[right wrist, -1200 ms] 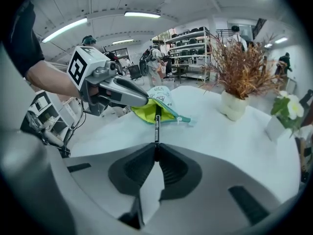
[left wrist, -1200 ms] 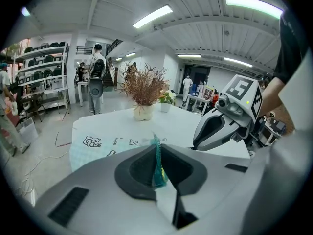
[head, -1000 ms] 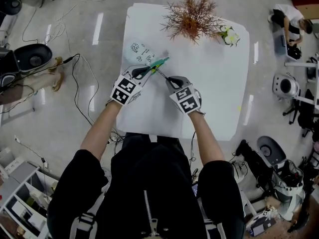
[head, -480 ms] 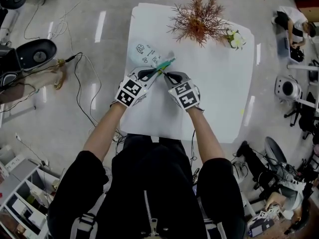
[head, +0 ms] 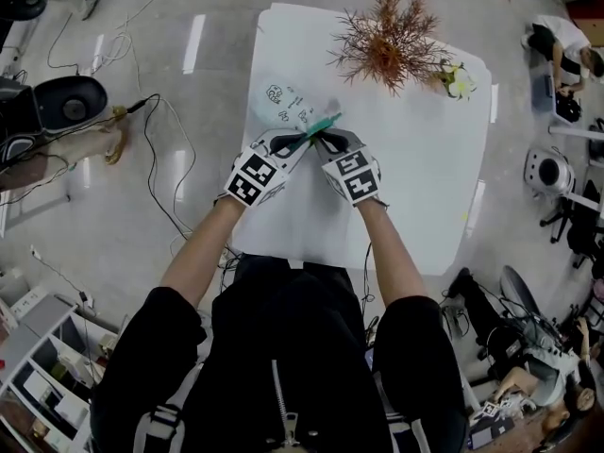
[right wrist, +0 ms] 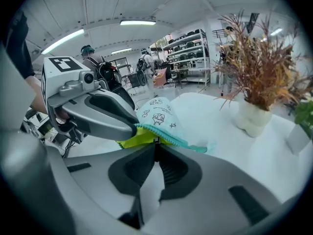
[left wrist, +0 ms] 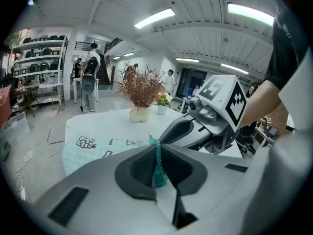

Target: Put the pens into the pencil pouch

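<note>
Forearms (head: 203,253) reach out over the white table (head: 425,187). The left gripper (left wrist: 156,146) has its jaws clenched on the teal zipper edge (left wrist: 159,169) of the pouch (head: 281,104). The right gripper (right wrist: 157,141) has its jaws pinched tight on that same edge, its tips just beside the left's. The pouch is pale with cartoon prints and lies on the table just past the tips, its near end gripped. Yellow-green shows at its mouth. Farther off stands a dried plant (head: 387,38) in a white pot, with a small flower pot (head: 457,79) near it.
</note>
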A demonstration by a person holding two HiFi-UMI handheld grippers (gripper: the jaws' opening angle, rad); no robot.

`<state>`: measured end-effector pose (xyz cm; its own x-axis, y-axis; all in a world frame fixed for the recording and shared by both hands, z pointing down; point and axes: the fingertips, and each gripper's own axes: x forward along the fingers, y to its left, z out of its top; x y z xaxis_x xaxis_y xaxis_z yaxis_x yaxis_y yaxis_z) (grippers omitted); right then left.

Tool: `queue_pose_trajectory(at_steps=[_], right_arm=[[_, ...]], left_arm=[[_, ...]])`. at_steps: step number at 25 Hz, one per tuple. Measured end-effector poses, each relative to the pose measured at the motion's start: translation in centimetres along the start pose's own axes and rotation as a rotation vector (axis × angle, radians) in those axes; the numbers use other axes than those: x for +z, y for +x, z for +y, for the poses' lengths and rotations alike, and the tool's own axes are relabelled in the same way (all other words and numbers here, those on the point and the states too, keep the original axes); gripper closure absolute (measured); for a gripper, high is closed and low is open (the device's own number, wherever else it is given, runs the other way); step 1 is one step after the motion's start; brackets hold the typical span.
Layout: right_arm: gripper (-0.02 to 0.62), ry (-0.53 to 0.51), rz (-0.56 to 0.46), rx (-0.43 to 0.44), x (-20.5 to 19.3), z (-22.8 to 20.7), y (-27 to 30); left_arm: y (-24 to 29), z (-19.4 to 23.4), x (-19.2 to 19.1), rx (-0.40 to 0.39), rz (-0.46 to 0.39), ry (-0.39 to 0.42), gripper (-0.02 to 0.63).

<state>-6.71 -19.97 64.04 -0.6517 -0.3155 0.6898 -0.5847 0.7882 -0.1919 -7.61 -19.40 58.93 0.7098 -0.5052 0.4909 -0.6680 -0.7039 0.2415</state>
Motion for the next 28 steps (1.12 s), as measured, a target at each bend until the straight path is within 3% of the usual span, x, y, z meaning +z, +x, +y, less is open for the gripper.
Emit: queue_pose_trajectory(at_steps=[15,28], right_arm=[[0.552,0.039,-0.051,-0.022,0.2,-0.3,1.6],[0.511,0.093,-0.064,-0.059,-1.4,-0.7,-1.1]], left_arm=[[-0.1,0.6,0.5,-0.038,-0.036,-0.075,0.561],[0.5,1.5,0.1,0.009,-0.022,-0.072,0.561]])
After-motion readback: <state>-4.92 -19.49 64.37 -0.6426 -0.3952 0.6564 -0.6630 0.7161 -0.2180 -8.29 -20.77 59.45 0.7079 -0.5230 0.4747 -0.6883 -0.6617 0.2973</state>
